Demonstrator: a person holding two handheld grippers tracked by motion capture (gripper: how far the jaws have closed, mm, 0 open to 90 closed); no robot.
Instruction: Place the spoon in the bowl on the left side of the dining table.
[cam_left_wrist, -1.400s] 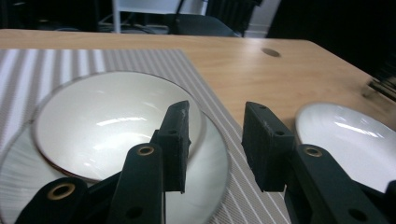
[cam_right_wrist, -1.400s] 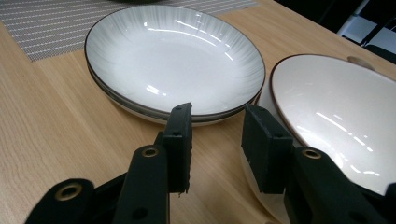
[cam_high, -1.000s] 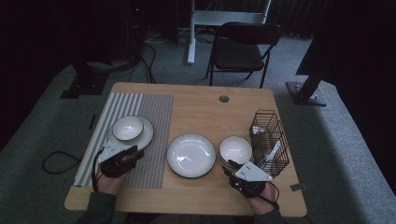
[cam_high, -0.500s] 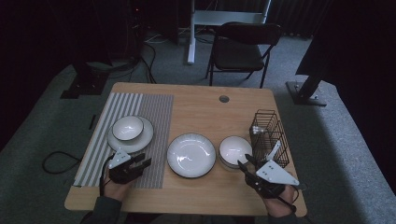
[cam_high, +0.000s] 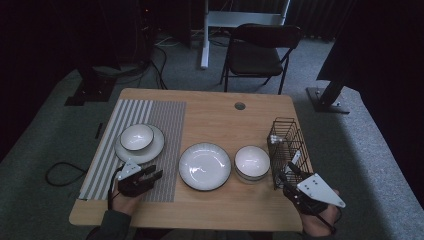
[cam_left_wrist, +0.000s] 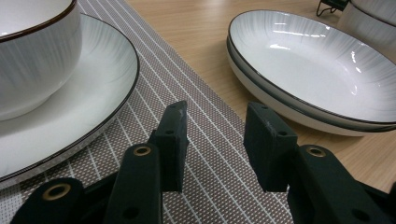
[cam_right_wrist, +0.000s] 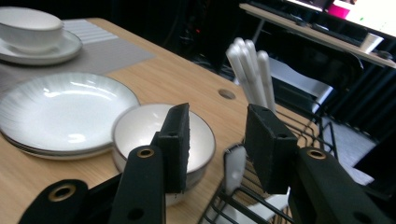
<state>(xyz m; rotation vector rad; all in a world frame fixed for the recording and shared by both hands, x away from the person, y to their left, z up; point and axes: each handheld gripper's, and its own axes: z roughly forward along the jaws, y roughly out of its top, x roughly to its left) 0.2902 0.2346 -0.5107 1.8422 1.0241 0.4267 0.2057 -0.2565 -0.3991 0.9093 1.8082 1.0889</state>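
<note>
A small white bowl (cam_high: 137, 136) sits on a white plate (cam_high: 153, 148) on the striped placemat (cam_high: 165, 120) at the left. My left gripper (cam_high: 154, 175) lies low over the mat's front part, open and empty, pointing at the stacked shallow plates (cam_high: 205, 166) in the middle. From the left gripper view, the left gripper (cam_left_wrist: 215, 135) has only mat (cam_left_wrist: 205, 158) between its jaws. Stacked white bowls (cam_high: 252, 162) stand right of the plates. My right gripper (cam_high: 286, 171) is at the front right beside the wire basket (cam_high: 285, 142); its jaws have just been opening, with nothing between them (cam_right_wrist: 217, 140).
The wire basket (cam_right_wrist: 261, 200) holds white utensil handles (cam_right_wrist: 252, 70) standing upright. A round cable hole (cam_high: 240, 106) is near the table's far edge. A folding chair (cam_high: 260, 50) stands beyond the table. Bare wood lies along the front edge (cam_high: 220, 210).
My right gripper has drawn away from the stacked bowls to the right, toward the basket, and its jaws have spread. The left gripper has hardly shifted.
</note>
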